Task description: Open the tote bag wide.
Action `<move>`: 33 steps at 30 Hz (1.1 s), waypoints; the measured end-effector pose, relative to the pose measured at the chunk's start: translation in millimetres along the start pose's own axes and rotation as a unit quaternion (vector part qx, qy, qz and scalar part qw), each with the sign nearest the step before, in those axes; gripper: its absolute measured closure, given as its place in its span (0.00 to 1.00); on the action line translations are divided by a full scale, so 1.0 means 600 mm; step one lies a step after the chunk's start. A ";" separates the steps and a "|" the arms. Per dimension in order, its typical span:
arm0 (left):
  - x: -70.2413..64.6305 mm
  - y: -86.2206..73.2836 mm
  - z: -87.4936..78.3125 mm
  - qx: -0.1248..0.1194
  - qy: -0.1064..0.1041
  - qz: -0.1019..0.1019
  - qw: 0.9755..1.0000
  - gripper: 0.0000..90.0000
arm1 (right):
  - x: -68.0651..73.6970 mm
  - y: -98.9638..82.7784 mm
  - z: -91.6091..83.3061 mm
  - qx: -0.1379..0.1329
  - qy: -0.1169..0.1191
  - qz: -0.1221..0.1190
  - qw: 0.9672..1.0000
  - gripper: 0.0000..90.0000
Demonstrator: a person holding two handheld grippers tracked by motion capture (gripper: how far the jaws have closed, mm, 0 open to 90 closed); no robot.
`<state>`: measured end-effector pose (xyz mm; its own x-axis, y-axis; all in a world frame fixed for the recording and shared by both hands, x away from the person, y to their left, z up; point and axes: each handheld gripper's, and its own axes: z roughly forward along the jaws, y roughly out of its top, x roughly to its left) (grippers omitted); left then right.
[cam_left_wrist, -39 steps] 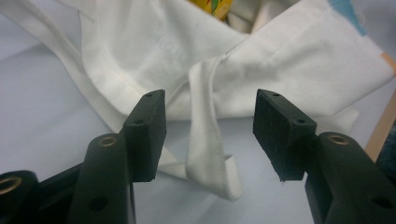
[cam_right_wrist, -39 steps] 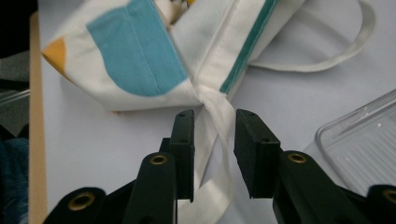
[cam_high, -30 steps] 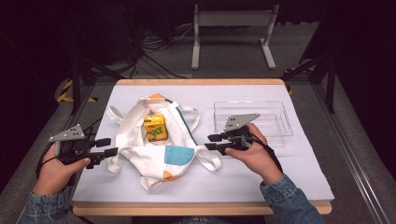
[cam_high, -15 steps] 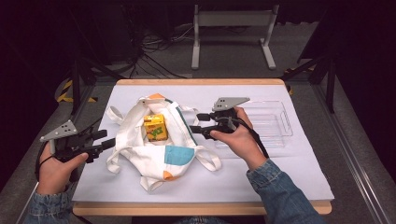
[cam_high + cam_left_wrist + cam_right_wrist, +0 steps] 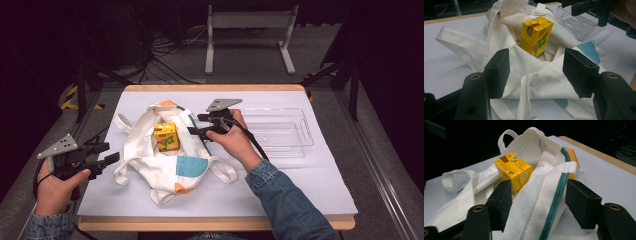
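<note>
- White tote bag (image 5: 165, 155) lies slumped on the white sheet (image 5: 300, 185) covering the table (image 5: 215, 88), left of centre, mouth gaping upward.
- Yellow juice carton (image 5: 166, 136) stands upright inside the bag's mouth, toward the far half of the table; cloth folds hug its base.
- Right gripper (image 5: 194, 126) is at the bag's far-right rim, just beside the carton; jaws have just been opening and now stand wide.
- In the right gripper view the green-striped bag rim (image 5: 554, 195) runs up between the two pads, but the pads aren't pressing it; carton (image 5: 514, 171) sits just past the left pad.
- Left gripper (image 5: 112, 162) hovers at the near-left side of the table, tips by the bag's left edge; jaws have just been opening too, now wide apart.
- In the left gripper view the bag cloth (image 5: 534, 75) lies between the pads w/o being pinched; carton (image 5: 536, 35) dead ahead, upright.
- Clear plastic tray (image 5: 305, 130) sits toward the far-right side of the table, well apart from the bag.
- Bag handles (image 5: 122, 122) sprawl flat on the sheet on both sides.
</note>
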<state>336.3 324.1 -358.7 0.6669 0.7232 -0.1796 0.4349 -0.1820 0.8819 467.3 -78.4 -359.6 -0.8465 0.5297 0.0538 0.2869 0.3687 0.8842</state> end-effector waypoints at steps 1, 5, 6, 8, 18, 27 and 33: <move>0.000 0.000 0.000 0.002 0.001 0.002 1.000 0.44 | -0.001 0.000 0.006 0.000 -0.006 -0.001 1.000 0.36; 0.000 0.000 0.000 0.000 0.006 0.003 1.000 0.44 | -0.004 -0.003 0.030 0.000 -0.014 0.014 1.000 0.29; 0.001 0.000 0.000 -0.002 0.005 0.003 1.000 0.44 | -0.004 -0.005 0.036 -0.001 -0.013 0.019 1.000 0.28; 0.001 -0.001 0.000 -0.001 0.006 0.002 1.000 0.44 | -0.004 -0.008 0.045 0.004 -0.012 0.023 1.000 0.26; 0.003 -0.002 0.002 0.001 0.005 0.003 1.000 0.43 | -0.002 -0.016 0.078 0.029 -0.004 0.024 0.999 0.33; 0.002 -0.001 0.005 0.003 0.004 0.009 1.000 0.44 | 0.004 -0.011 0.069 0.062 -0.045 -0.011 0.997 0.74; 0.003 0.000 0.004 0.002 0.004 0.010 1.000 0.44 | 0.001 -0.019 0.068 0.075 -0.101 -0.008 0.992 0.79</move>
<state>338.8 323.9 -360.2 0.6702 0.7250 -0.1584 0.4245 -0.1995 0.8832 481.9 -51.1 -388.5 -0.7489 0.6594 -0.0660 0.3516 0.4798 0.8039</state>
